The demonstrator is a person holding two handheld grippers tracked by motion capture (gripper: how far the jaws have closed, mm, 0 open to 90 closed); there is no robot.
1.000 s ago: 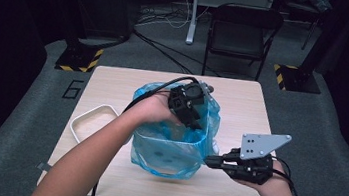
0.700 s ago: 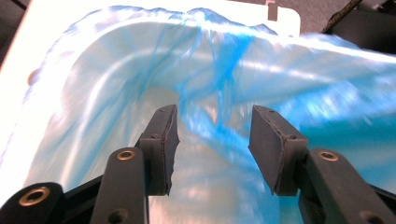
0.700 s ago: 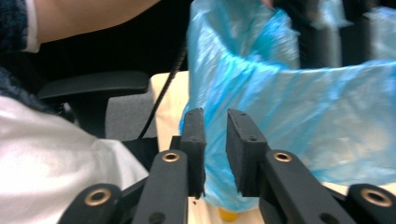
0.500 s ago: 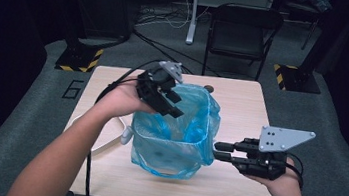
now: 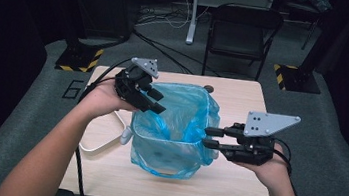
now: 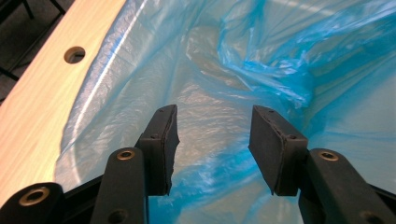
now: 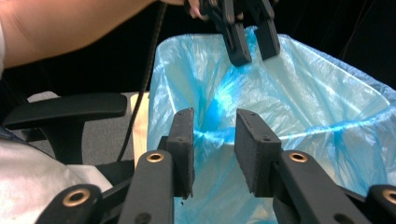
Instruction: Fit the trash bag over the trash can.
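A thin blue plastic bag (image 5: 184, 107) lines a pale bin in the middle of the table, its edge folded over the rim. My left gripper (image 5: 160, 103) hovers open over the bag's left rim; in the left gripper view its jaws (image 6: 215, 112) look down into the bag (image 6: 224, 60) with nothing between them. My right gripper (image 5: 206, 137) is at the bag's right rim. Its jaws (image 7: 215, 116) have just been opening and stand apart, with a bunched corner of the bag (image 7: 210, 135) just past the pads, unpressed. The left gripper (image 7: 256, 53) shows beyond.
A white tray (image 5: 98, 145) lies on the wooden table (image 5: 242, 101) left of the bin. The tabletop has a round hole (image 6: 74, 54) near its far edge. A black chair (image 5: 241, 30) stands behind the table, with cables on the floor.
The left gripper has drawn leftward across the bag's mouth to its left rim. The right gripper's jaws, which were pinched on the bag's right edge, have opened and let it go.
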